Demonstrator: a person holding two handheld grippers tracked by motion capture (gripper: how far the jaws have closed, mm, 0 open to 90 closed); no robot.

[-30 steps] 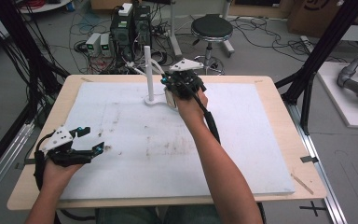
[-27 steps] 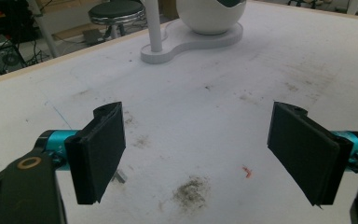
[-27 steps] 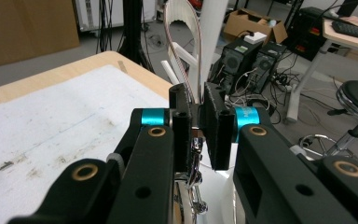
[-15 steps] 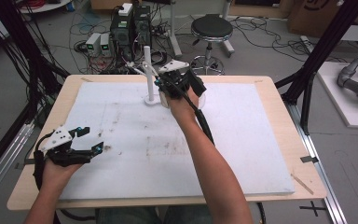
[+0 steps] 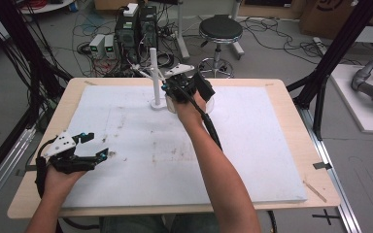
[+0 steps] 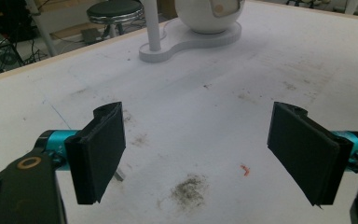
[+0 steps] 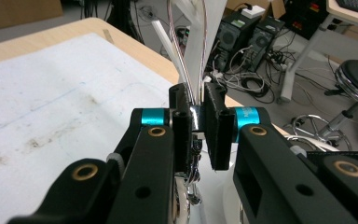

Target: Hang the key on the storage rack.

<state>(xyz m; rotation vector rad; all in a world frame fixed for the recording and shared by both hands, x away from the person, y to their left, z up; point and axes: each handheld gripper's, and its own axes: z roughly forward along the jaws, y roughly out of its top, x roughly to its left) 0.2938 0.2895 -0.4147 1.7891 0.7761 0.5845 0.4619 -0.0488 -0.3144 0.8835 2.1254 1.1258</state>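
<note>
Headway: nudging right tool (image 7: 196,108), clamped on thin looped cord (image 7: 204,42), down toward white stand (image 5: 154,73); holding left tool (image 6: 196,140) wide open, empty, over surface (image 5: 252,145); probably nearing hang-up.

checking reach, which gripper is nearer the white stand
Right. The right gripper is right beside the white stand at the table's far side; the left gripper rests well away at the near-left.

A pale wooden table (image 5: 291,92) carries a white foam sheet (image 5: 252,160) smudged with grey dirt marks. Beyond the table's far edge stands a round black stool on a chrome base (image 5: 220,33). Left of the stool, also behind the table, sit black computer towers (image 5: 137,30) among tangled floor cables (image 5: 277,26).
</note>
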